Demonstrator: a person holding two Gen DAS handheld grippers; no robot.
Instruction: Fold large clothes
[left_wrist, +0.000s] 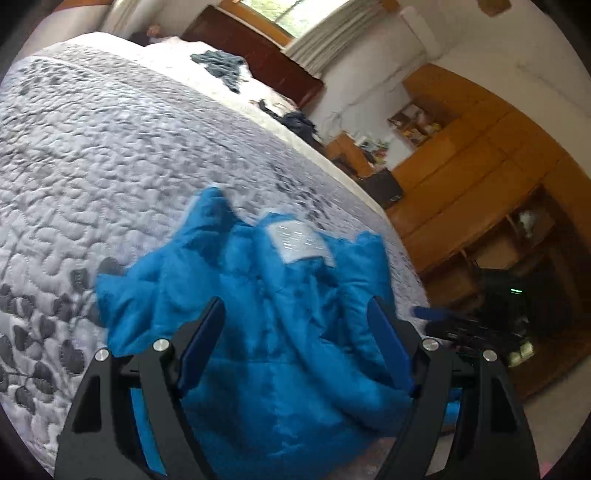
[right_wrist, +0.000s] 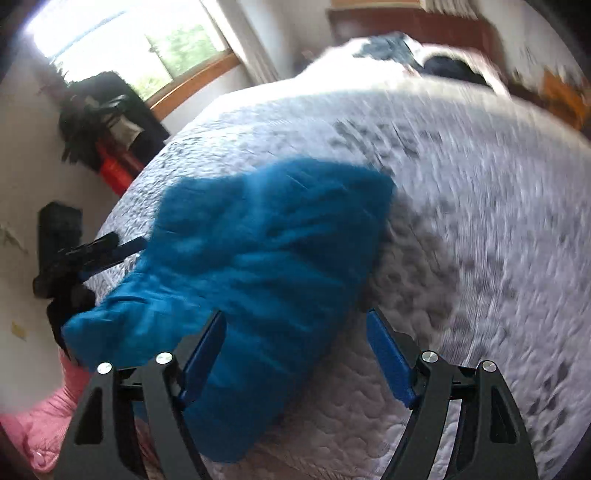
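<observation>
While the blue padded jacket (left_wrist: 266, 332) lay bunched on the quilted bedspread (left_wrist: 92, 147) near its edge, both tools hovered over it: left gripper (left_wrist: 295, 328) spread wide, right gripper (right_wrist: 295, 336) spread too, neither pinching cloth. Best move, I'd say: flatten it first, then grab matching corners. No containers showed clearly.

A home bedroom: a quilted bed (left_wrist: 110, 147) with dark headboard (left_wrist: 258, 55), curtained window (left_wrist: 314, 22), and wooden cupboards (left_wrist: 480, 166).
</observation>
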